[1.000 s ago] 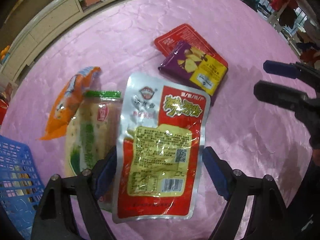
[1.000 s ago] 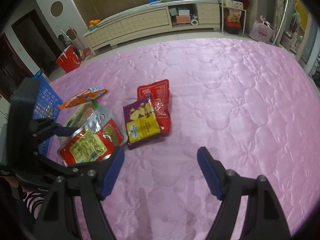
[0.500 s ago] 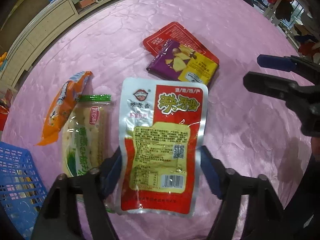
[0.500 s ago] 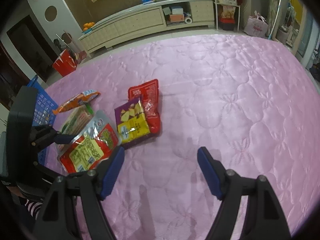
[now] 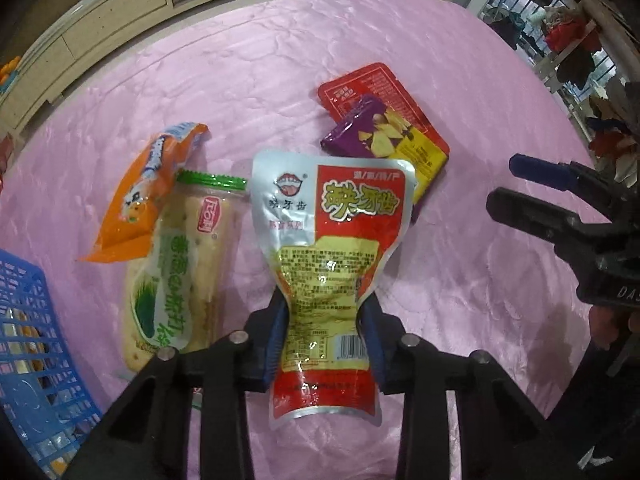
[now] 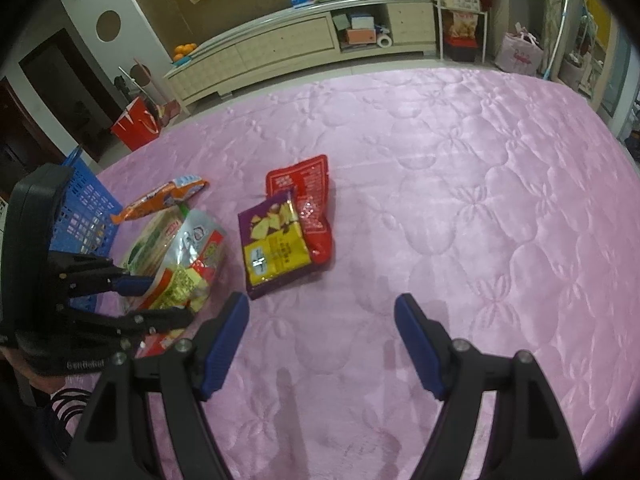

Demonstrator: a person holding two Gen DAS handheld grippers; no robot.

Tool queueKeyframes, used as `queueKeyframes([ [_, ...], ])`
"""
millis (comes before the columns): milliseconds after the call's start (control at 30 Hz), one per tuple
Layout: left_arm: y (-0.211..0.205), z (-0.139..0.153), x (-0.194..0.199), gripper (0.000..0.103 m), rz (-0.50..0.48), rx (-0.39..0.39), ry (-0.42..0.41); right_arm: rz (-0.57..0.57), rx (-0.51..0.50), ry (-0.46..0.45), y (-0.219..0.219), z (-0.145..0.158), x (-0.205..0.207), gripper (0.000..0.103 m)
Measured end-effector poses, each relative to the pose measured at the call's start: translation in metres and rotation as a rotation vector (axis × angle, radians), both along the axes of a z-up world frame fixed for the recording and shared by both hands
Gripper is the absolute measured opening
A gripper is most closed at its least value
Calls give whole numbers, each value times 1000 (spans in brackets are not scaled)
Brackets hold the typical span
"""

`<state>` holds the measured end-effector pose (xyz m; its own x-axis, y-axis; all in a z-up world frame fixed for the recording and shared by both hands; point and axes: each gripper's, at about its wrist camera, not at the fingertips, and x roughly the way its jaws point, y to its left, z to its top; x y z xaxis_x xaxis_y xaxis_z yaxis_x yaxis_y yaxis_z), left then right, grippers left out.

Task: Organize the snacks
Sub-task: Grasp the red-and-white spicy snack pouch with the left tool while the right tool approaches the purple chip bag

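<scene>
a pink quilted bench cover (image 6: 440,184) fills most of the scene, its near edge cut off by the camera rim. at the far left stands a blue plastic basket (image 5: 24,344), only partly in view, with its contents hard to make out through the lattice. the left tongs (image 5: 326,344) are pinching a red and silver snack pouch (image 5: 332,248) across its lower half, so the foil buckles inward at the blue pads; its long axis runs straight away from the tongs, printed top pointing outward, and it sits near the basket side of the bench. just beside it lies a clear cracker pack (image 5: 180,264) with a green sealed end, lengthwise in roughly the same direction, its lower end hidden behind the tongs. an orange wrapper (image 5: 144,196) lies tilted, touching the cracker pack's far end. farther out, a purple and yellow chip bag (image 6: 276,244) overlaps a flat red packet (image 6: 308,196), covering part of it. the right tongs (image 6: 322,316) hang spread wide, holding nothing, above bare cover.
</scene>
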<state>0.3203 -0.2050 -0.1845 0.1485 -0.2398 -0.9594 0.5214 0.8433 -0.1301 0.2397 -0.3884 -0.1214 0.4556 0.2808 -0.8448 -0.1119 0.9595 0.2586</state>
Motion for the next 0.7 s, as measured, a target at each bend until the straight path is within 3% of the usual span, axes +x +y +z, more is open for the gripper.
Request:
queueKeyframes([
  [167, -2, -1, -7, 32, 35, 15, -32, 9, -7, 25, 4, -6, 3, 79],
  [400, -4, 6, -32, 32, 94, 29, -97, 14, -99, 16, 8, -1, 8, 79],
  [700, 34, 23, -43, 32, 209, -59, -143, 101, -156, 16, 33, -7, 35, 79],
])
